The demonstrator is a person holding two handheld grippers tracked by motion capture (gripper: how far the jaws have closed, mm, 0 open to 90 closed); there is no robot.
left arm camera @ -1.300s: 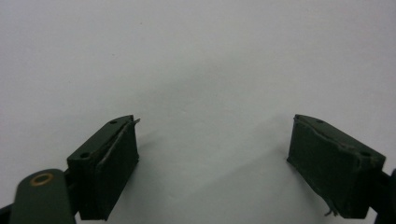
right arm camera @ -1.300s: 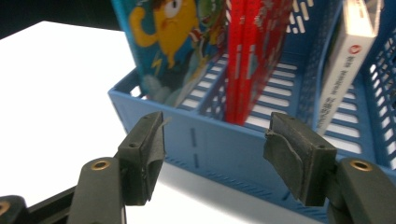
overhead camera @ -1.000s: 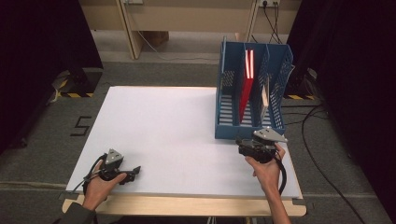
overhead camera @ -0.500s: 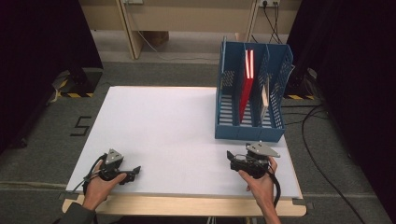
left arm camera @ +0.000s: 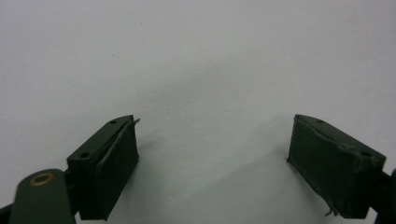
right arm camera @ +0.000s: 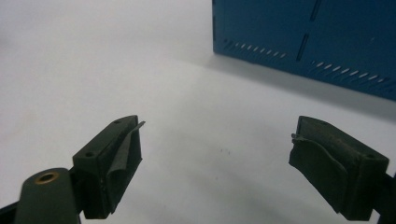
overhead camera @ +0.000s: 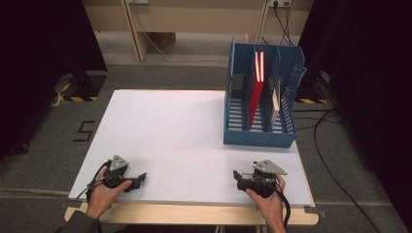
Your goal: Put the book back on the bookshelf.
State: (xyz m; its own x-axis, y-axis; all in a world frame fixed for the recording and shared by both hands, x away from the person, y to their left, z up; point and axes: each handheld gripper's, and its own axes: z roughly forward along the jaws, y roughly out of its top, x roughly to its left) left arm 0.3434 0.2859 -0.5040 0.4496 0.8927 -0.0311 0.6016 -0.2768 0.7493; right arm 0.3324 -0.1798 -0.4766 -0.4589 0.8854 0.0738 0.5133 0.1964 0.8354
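Note:
A blue file rack [overhead camera: 260, 138] stands at the table's far right, and its perforated wall [right arm camera: 303, 42] rises ahead in the right gripper view. A red book [overhead camera: 256, 92] stands upright in its middle slot, with a thin pale item [overhead camera: 275, 102] one slot to the right. My right gripper [overhead camera: 236, 176] lies low near the front edge, pointing left. Its jaws have just been opening and now stand wide with nothing between them [right arm camera: 217, 123]. My left gripper [overhead camera: 142, 178] rests at the front left, also open and empty [left arm camera: 215, 126], over bare white tabletop.
The white table [overhead camera: 184, 131] stretches between the two hands and back to the rack. Cables [overhead camera: 330, 131] run over the grey floor to the right. Wooden furniture legs [overhead camera: 133, 29] stand behind the table.
My right hand has dropped from beside the rack's front corner toward the table's near edge and closer to the tabletop. The left hand has kept still.

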